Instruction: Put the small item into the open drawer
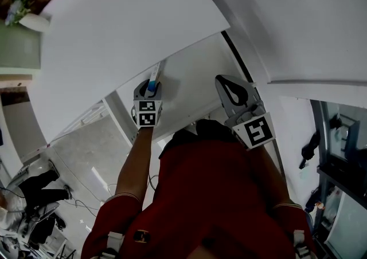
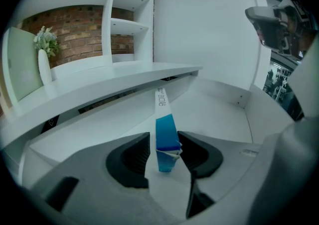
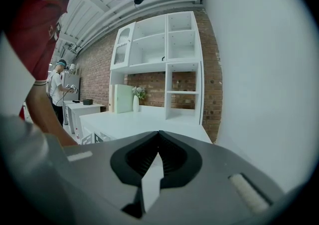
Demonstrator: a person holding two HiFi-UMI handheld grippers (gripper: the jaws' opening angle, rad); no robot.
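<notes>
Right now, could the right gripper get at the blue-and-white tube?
Probably not: the left gripper's open jaws flank the tube over the drawer, and the right gripper, jaws together, faces the shelves.

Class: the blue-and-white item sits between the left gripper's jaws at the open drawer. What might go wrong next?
1. The left gripper has its pads standing apart from the item, so it may tip or slide on the drawer floor.
2. One pad is very close; pulling back might drag the item out.
</notes>
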